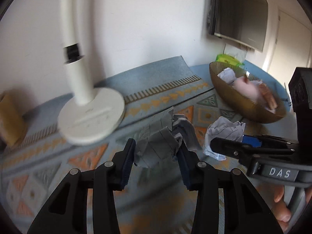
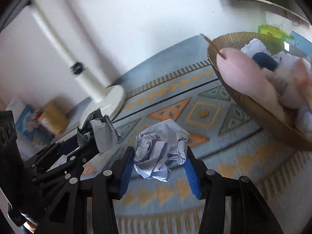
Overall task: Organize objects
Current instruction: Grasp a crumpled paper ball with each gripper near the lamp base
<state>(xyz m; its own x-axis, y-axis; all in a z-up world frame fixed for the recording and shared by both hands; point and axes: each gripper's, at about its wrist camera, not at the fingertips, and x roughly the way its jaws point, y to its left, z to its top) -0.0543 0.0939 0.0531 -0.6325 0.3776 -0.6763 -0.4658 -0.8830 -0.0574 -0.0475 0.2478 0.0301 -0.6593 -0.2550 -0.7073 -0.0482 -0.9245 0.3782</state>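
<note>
Tablecloth [image 2: 204,115] w/ patterned triangles; lamp [image 1: 91,115] by white wall [image 1: 146,19].

Lamp base [image 1: 91,115] blocks left; bowl [image 1: 243,105] blocks right; patterned cloth [image 1: 204,115] between open.

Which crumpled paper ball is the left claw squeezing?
The greyer, lined paper ball, pinched in the left claw. The whiter printed paper ball sits in the right claw, and others lie in the brown bowl.
</note>
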